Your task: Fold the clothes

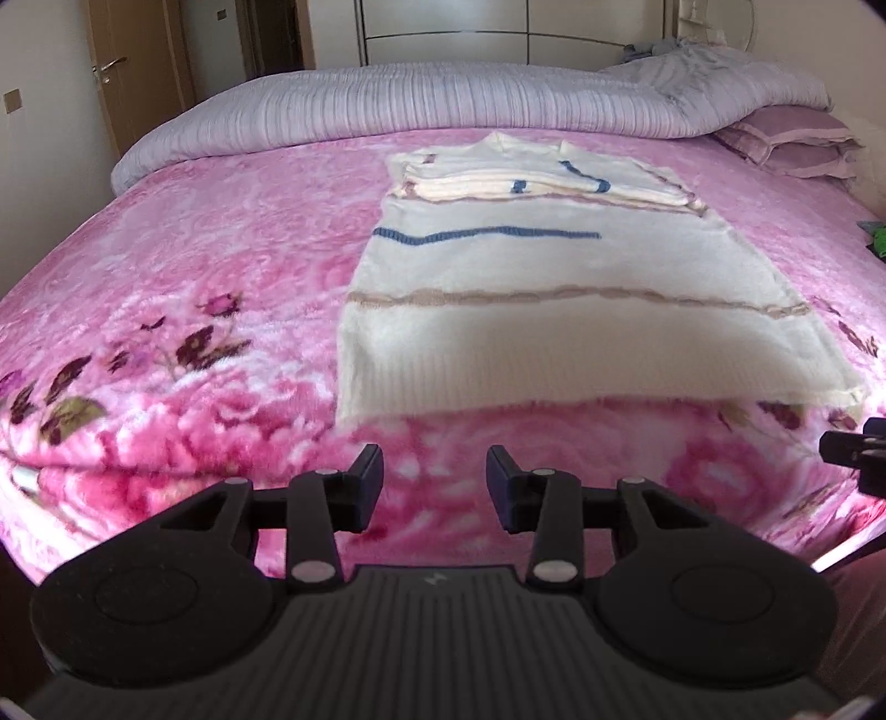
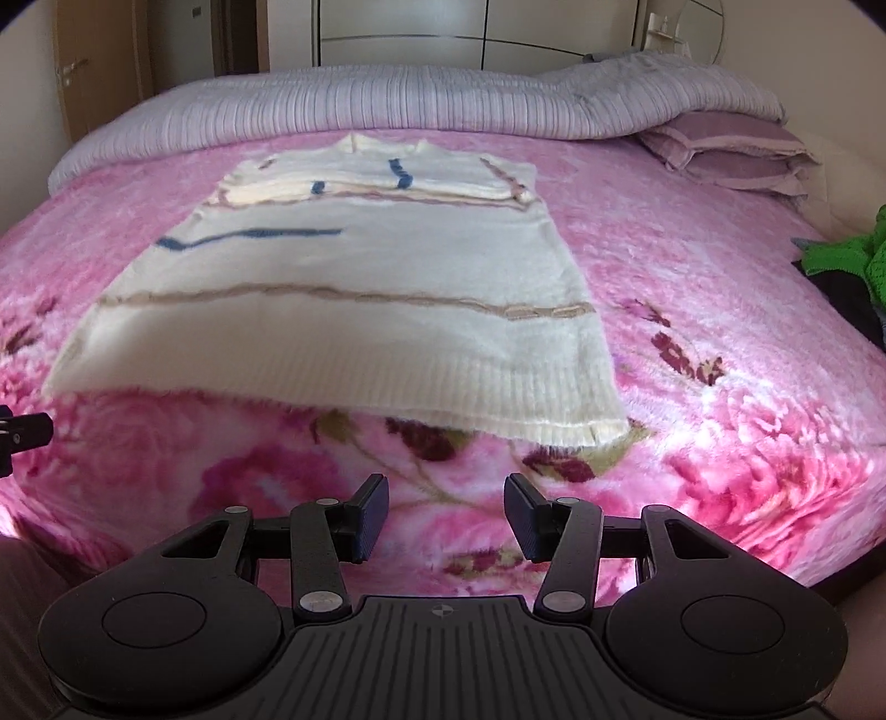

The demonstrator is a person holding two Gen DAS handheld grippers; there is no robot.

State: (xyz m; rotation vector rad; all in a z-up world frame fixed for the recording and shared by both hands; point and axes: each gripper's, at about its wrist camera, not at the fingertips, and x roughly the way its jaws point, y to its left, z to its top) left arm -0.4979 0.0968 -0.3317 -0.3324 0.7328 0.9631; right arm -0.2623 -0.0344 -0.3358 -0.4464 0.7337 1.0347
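Observation:
A cream knitted sweater [image 1: 554,288] with blue and tan stripes lies flat on the pink floral blanket [image 1: 194,288], sleeves folded across its chest, ribbed hem toward me. It also shows in the right wrist view [image 2: 360,310]. My left gripper [image 1: 434,487] is open and empty, just short of the hem's left part. My right gripper [image 2: 446,518] is open and empty, just short of the hem's right corner. The right gripper's tip shows at the right edge of the left wrist view [image 1: 855,451]; the left gripper's tip shows at the left edge of the right wrist view [image 2: 22,435].
A rolled lilac quilt [image 1: 443,99] lies across the far side of the bed, with a mauve pillow [image 1: 792,141] at the far right. Green and dark clothes [image 2: 841,260] lie at the bed's right edge. A wardrobe [image 1: 498,27] and a door [image 1: 127,66] stand behind.

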